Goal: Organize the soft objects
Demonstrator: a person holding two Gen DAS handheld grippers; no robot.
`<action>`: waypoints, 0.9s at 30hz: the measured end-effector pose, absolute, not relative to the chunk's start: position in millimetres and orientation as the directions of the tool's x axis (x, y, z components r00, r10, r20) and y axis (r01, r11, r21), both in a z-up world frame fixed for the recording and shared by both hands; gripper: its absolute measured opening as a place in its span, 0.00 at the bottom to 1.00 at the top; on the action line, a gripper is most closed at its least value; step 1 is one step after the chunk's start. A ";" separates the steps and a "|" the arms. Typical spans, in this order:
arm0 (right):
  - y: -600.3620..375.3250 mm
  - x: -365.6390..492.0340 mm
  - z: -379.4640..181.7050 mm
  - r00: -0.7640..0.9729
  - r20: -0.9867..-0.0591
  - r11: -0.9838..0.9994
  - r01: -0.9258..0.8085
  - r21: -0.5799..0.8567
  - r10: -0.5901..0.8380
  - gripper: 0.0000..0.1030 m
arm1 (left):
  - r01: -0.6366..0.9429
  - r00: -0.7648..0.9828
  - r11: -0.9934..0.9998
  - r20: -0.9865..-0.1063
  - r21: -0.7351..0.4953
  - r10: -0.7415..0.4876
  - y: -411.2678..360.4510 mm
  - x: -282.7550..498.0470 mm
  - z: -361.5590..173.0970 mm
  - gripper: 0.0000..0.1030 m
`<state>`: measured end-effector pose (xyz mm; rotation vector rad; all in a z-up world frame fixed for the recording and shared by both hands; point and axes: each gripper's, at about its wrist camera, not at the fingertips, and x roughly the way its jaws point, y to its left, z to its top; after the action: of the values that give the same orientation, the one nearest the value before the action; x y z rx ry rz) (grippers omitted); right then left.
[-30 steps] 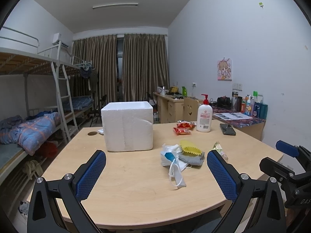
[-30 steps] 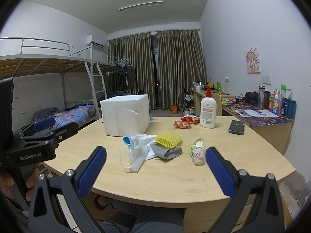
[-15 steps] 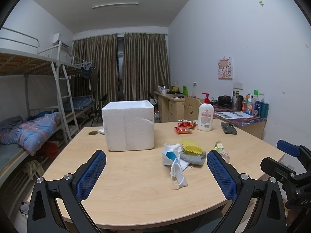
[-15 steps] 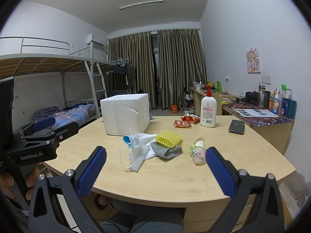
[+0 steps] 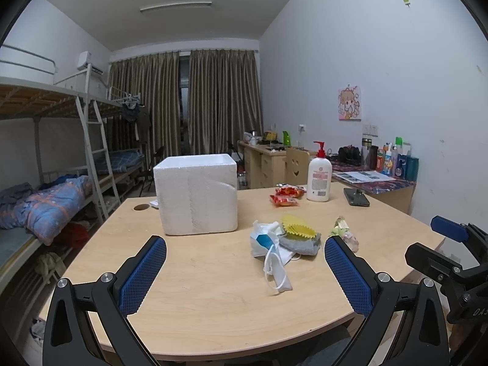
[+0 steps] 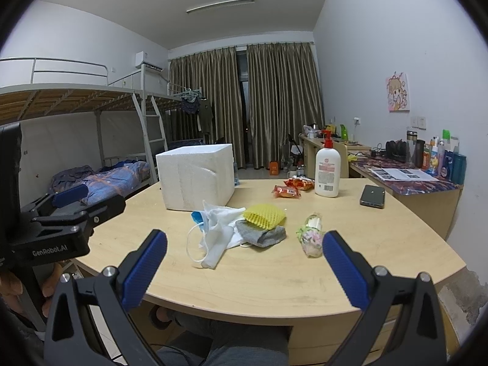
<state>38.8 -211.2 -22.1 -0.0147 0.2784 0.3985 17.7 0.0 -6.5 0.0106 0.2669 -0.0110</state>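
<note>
A pile of soft things lies mid-table: a white face mask point(image 5: 271, 253) point(image 6: 213, 231), a yellow foam net point(image 5: 297, 230) point(image 6: 264, 215) on a grey cloth point(image 5: 300, 244) point(image 6: 262, 236), and a small wrapped bundle point(image 5: 344, 233) point(image 6: 311, 238) to their right. A white foam box point(image 5: 196, 193) point(image 6: 195, 180) stands behind them. My left gripper point(image 5: 244, 274) is open and empty, held above the table's near edge. My right gripper point(image 6: 244, 268) is open and empty, in front of the pile.
A lotion pump bottle point(image 6: 327, 170), red snack packets point(image 6: 286, 190) and a black phone point(image 6: 372, 196) sit at the back right of the round wooden table point(image 5: 213, 299). A bunk bed point(image 5: 45, 183) stands to the left, a cluttered desk point(image 6: 411, 177) to the right.
Both views shift only slightly; the left gripper has drifted a little. Nothing on the table has moved.
</note>
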 end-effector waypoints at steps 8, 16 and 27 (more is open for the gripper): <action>-216.6 56.2 -28.7 0.878 -0.302 0.926 -0.374 0.049 0.370 1.00 | 0.049 0.950 0.999 -0.308 0.004 -0.045 -1.6 38.1 -17.7 1.00; -224.0 80.8 -36.3 0.879 -0.339 0.940 -0.336 0.057 0.335 1.00 | 0.107 0.926 0.994 -0.362 -0.010 -0.103 -5.1 67.2 -32.5 1.00; -227.5 113.4 -44.7 0.865 -0.389 0.946 -0.318 0.059 0.315 1.00 | 0.129 0.893 0.991 -0.431 -0.031 -0.129 -5.3 118.9 -45.8 1.00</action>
<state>113.4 -227.5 -44.7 -0.0068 0.4068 0.3314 118.9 -5.3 -45.8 -0.0019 0.4470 -0.1338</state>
